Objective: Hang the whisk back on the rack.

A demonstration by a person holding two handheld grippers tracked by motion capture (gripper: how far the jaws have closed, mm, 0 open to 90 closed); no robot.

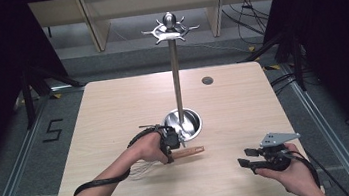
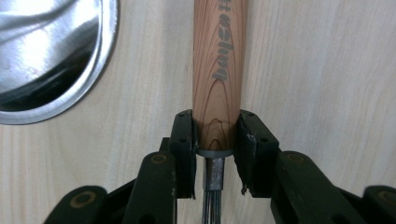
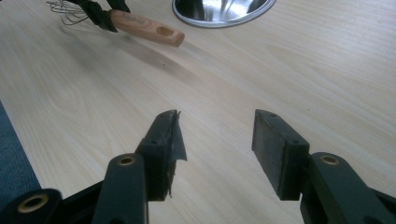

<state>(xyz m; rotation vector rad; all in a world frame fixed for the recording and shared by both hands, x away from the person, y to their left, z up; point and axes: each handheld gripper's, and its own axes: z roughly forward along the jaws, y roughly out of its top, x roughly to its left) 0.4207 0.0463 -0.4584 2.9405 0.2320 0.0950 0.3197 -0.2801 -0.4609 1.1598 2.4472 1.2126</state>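
The left gripper [image 2: 216, 154] was clamped on the whisk [image 2: 218, 70] at the wooden handle's wire end, just beside the stand's steel base [image 1: 190, 121]. The whisk looked light, its handle stiff and grippy, its wires springy, so the handle was the sensible hold. Grey handle lettering was only partly legible. The right gripper [image 3: 217, 149] hovered wide, holding nothing.
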